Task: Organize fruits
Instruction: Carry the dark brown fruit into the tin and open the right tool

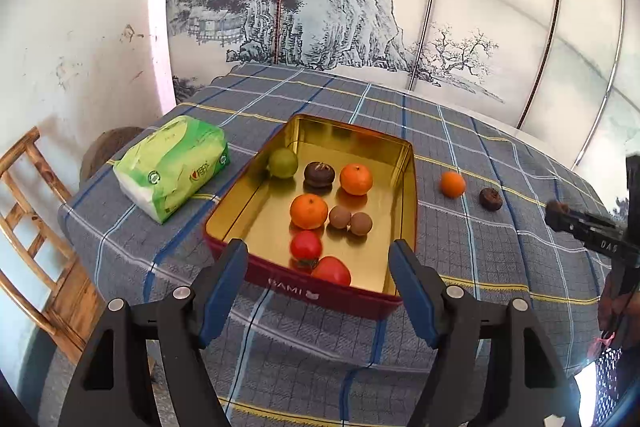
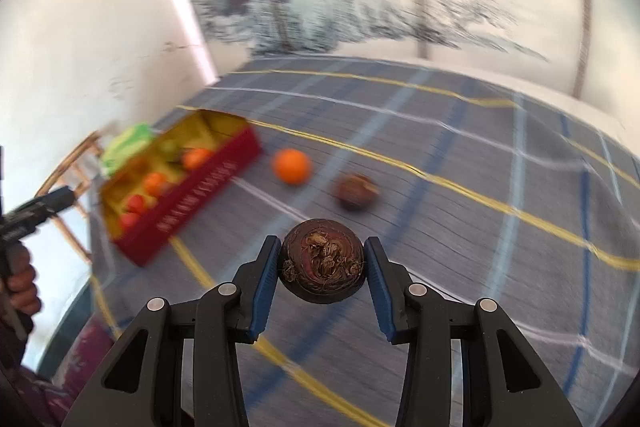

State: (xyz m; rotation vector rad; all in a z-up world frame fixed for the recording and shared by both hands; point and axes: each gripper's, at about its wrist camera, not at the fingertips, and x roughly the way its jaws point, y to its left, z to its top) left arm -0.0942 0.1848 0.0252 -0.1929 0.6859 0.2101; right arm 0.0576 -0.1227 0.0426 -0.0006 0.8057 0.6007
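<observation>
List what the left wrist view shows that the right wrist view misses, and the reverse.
Left wrist only: the left gripper, open and empty; two brown longans and a green fruit sharp inside the tin.

Right wrist only: the right gripper shut on a dark water chestnut, clear of the cloth.

Both: the red tin, the loose orange, another dark chestnut beside it, the tissue pack.

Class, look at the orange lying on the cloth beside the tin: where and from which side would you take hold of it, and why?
Grip the orange across its widest middle, coming down from above with one finger on each side. It is round and sits alone on the tablecloth, apart from the tin and the dark brown fruit, so both flanks look free. The open left gripper is probably the one to use.
</observation>
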